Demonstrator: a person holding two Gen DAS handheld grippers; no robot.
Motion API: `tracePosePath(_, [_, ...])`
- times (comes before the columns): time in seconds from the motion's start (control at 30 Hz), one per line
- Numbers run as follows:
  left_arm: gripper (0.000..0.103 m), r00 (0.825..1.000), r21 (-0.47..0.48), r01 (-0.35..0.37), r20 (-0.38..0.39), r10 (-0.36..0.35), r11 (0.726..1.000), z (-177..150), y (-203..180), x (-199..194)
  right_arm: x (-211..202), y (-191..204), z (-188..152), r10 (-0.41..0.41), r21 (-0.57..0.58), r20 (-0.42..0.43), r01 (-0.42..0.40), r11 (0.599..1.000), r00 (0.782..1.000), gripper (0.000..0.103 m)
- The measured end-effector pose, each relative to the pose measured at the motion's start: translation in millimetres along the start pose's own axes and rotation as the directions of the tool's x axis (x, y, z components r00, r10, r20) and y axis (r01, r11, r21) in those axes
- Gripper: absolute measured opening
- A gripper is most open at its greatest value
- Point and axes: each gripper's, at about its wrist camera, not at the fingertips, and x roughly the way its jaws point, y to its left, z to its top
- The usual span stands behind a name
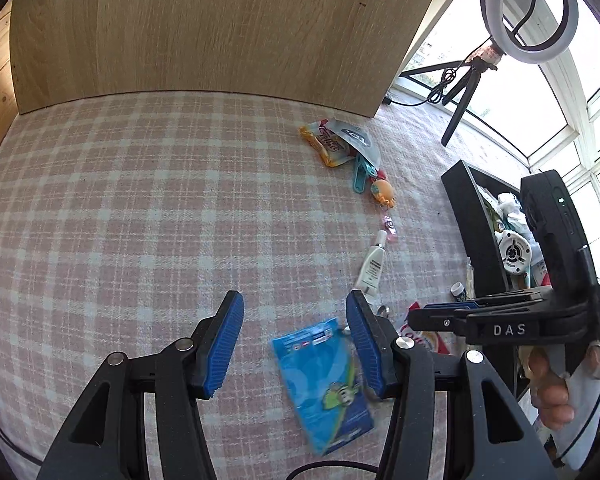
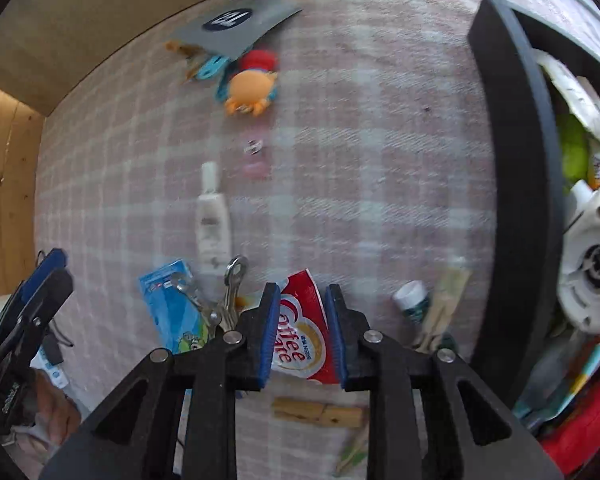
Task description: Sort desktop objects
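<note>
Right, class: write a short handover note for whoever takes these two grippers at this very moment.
Left gripper: open, empty, above the blue cartoon-printed packet.
Right gripper: jaws either side of the red Coffee-mate sachet; grip unclear.
Black storage box: already holds several things, including a white round fan.
Left on the pink checked cloth: white squeeze tube, orange crab toy, grey pouch, wooden clothespeg.

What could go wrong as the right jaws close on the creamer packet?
The creamer packet lies flat on the cloth, so the right gripper may pinch fabric or slide off. The metal clips sit close beside it and could get dragged. The bin wall is near the swing path.
</note>
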Motion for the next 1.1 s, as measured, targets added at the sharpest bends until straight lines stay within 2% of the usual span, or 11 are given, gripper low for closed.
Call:
tracePosePath(0.07, [0.05,1.0,0.0,-0.011,0.002,0.011,1.0,-1,2,-3,-13,19,-8,0.012,-0.043,0.059,-0.009,0.999,0.998,0.024])
tracePosePath(0.2, [0.05,0.999,-0.026,-0.033,0.02,0.034,0.999,2,14,-11,-47,16,4,-0.097,-0.011,0.203,0.102,0.995,0.974,0.024])
tracePosePath(0.23, [0.05,0.999,-0.039,-0.043,0.027,0.044,0.998,4,17,-13,-52,11,14,-0.096,0.01,0.217,0.096,0.995,0.971,0.024])
tracePosePath(0.3, [0.05,0.998,-0.049,-0.053,0.037,0.055,0.997,9,23,-17,-61,-1,27,-0.02,0.134,0.272,-0.017,0.991,0.962,0.024])
tracePosePath(0.37, [0.05,0.997,-0.064,-0.064,0.046,0.067,0.996,12,28,-20,-68,-9,51,-0.036,0.148,0.292,-0.009,0.989,0.956,0.024])
tracePosePath(0.47, [0.05,0.995,-0.075,-0.081,0.052,0.086,0.994,14,36,-23,-73,-15,93,-0.042,0.14,0.298,0.0,0.99,0.954,0.024])
tracePosePath(0.6, [0.05,0.993,-0.102,-0.099,0.058,0.105,0.99,13,50,-30,-66,-16,135,-0.096,0.146,0.309,0.052,0.988,0.946,0.026])
tracePosePath(0.83, [0.05,0.986,-0.168,-0.138,0.069,0.151,0.976,5,73,-40,-38,-18,208,-0.157,0.172,0.279,0.111,0.979,0.947,0.028])
tracePosePath(0.97, [0.05,0.985,-0.217,-0.151,0.052,0.166,0.965,0,82,-34,-21,-17,223,-0.212,0.187,0.235,0.17,0.968,0.949,0.029])
tracePosePath(1.03, [0.05,0.985,-0.235,-0.151,0.045,0.166,0.96,-1,83,-31,-18,-17,221,-0.197,0.187,0.225,0.156,0.97,0.954,0.032])
tracePosePath(1.1, [0.05,0.987,-0.238,-0.14,0.04,0.153,0.961,-3,81,-29,-18,-10,206,-0.129,0.168,0.175,0.099,0.981,0.976,0.033])
